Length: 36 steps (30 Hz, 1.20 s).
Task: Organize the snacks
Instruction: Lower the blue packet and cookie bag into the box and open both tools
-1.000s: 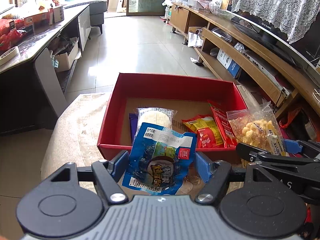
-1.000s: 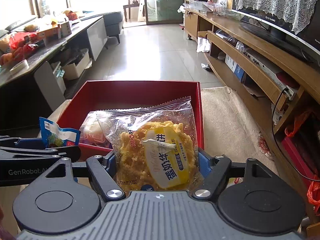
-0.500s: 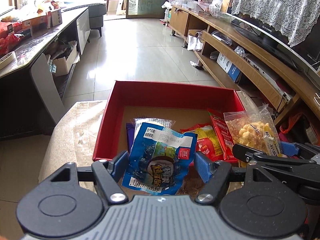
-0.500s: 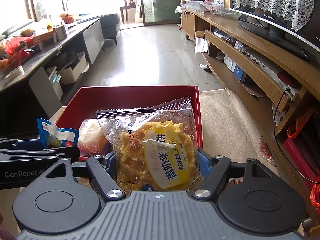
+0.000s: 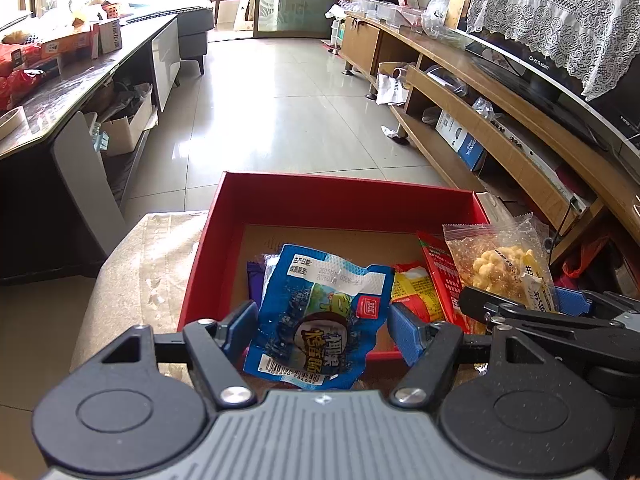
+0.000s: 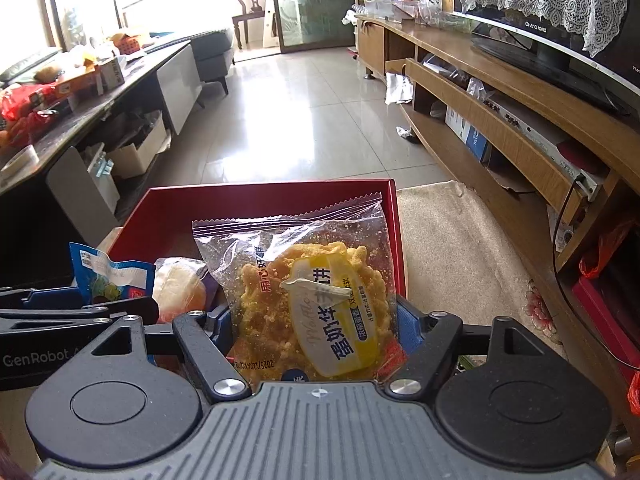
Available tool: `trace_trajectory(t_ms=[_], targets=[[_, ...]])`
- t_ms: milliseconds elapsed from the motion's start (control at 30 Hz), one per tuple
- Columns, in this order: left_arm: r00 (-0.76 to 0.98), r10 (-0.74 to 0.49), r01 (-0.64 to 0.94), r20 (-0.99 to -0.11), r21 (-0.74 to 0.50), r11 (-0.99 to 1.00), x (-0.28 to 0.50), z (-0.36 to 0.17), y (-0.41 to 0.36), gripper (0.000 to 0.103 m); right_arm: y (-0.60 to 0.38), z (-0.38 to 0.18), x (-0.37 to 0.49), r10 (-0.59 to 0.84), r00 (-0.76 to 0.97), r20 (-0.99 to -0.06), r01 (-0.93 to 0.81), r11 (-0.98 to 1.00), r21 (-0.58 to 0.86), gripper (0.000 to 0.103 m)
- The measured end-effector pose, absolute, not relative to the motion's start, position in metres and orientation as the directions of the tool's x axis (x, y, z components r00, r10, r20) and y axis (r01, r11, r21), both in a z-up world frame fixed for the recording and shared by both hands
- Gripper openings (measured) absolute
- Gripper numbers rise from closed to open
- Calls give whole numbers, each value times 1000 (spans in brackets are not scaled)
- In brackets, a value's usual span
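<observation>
Two grippers are hanging over the near edge of a red box [image 5: 344, 200], which is sitting on a beige patterned cloth [image 5: 152, 264] with a tiled floor [image 5: 280, 112] stretching away behind it, a long wooden TV unit [image 5: 500, 120] running along the right and a dark cluttered counter [image 5: 60, 92] along the left; inside the box, on its brown bottom, a red and yellow packet [image 5: 416, 292] is lying to the right, a purple wrapper [image 5: 254, 280] to the left, and a pale round snack in clear wrap [image 6: 180, 288] is showing in the right wrist view; the right gripper [image 6: 314, 328] is holding a clear bag of yellow crispy snacks [image 6: 308, 280] upright between its blue pads, above the box's right side; the left gripper [image 5: 320, 330] is gripping a blue snack packet [image 5: 320, 312], crumpled and slightly tilted, over the box's near wall, just left of the clear bag; both packets are pinched at their lower halves, tops pointing far.
</observation>
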<state>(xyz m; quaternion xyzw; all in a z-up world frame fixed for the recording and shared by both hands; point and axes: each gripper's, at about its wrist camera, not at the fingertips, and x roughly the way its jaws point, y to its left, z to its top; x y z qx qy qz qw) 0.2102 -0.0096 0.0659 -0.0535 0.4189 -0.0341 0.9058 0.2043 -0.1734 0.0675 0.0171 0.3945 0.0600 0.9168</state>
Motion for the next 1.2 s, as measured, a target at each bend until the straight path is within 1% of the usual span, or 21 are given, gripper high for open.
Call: trace_trajectory(t_ms=[467,867,1067,1200], targets=[[640,-94,2,-762,-121,993,233,55,-11,66,-173,57,221,119,674,-729,-92,993,76,80],[614,-61,-24,-787,-96,995,254,35,-13,66,-167,39,240,110,650,-752,-97,993,62,80],[610,-37,-32,-792,-71,997,263,24,-14,66,-165,28,249,97,636,-766,-94,994,48,81],[613,-23,-39,-790,-60,997,268,21,-13,66,-159,27,253,76,646,-760,-103,995,11,81]])
